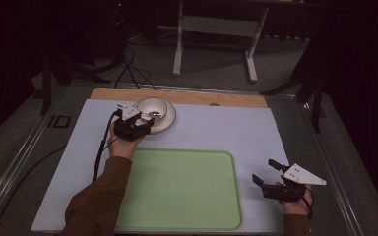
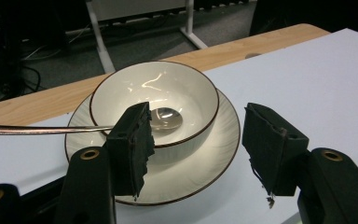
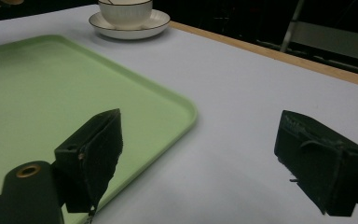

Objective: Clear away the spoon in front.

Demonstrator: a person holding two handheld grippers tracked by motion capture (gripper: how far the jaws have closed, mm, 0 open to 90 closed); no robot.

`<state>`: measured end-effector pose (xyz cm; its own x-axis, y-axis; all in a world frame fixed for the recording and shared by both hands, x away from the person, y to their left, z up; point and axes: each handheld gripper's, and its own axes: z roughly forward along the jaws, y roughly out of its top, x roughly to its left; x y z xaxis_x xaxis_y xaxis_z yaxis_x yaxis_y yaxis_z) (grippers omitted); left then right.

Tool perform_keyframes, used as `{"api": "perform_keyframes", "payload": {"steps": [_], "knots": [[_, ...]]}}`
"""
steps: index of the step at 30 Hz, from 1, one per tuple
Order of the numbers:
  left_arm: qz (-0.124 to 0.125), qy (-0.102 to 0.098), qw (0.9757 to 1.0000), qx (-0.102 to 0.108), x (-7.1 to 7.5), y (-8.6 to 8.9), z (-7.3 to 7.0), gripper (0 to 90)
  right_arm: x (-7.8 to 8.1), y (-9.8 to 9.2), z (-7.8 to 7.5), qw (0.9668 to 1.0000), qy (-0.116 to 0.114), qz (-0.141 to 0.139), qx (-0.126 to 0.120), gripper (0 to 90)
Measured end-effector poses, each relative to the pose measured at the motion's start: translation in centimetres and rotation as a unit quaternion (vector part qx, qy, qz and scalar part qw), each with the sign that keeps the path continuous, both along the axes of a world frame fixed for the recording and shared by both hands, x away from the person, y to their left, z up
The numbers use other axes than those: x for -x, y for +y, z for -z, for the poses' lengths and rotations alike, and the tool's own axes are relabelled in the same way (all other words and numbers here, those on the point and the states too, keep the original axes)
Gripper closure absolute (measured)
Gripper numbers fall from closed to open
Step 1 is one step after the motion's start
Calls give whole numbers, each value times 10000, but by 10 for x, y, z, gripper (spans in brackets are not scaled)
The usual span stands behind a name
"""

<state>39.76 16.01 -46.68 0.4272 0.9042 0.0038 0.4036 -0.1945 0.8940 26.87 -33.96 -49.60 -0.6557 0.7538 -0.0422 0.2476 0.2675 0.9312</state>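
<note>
Currently left tongs (image 2: pixel 196 140) spread, straddling bowl (image 2: pixel 156 100) on saucer (image 2: pixel 191 163) near surface far edge; spoon (image 2: pixel 168 119) handle overhangs rim, reachable. Right tongs (image 3: pixel 214 163) spread, idle beside tray (image 3: pixel 51 93).

light: dim, room beyond the desk (image 1: pixel 256 132) left near black | glare: overhead streaks seen inside the bowl (image 2: pixel 154 95) | focus: near fingers (image 3: pixel 95 154) softened, grain noted

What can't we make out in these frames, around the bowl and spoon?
- Spoon handle end: cut off by the left edge, left gripper view.
- Bowl inside: hidden by its own wall, right gripper view.
- Spoon in the high view: too small; left gripper covers the plate's near rim.
</note>
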Motion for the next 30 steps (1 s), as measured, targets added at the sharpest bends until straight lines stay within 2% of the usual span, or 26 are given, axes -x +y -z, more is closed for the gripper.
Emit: {"api": "perform_keyframes", "payload": {"steps": [20, 23, 30], "knots": [[-146, 240, 9995, -123, -13, 4, 17, 420, 0, -1, 0, 10000, -7, -5, -2, 149], [-173, 255, 9994, -167, -15, 7, 19, 421, 0, -1, 0, 10000, 1, -1, 0, 149], [-363, 357, 9986, -125, -22, 19, 23, 431, -1, 0, 0, 10000, 35, -20, 22, 149]]}}
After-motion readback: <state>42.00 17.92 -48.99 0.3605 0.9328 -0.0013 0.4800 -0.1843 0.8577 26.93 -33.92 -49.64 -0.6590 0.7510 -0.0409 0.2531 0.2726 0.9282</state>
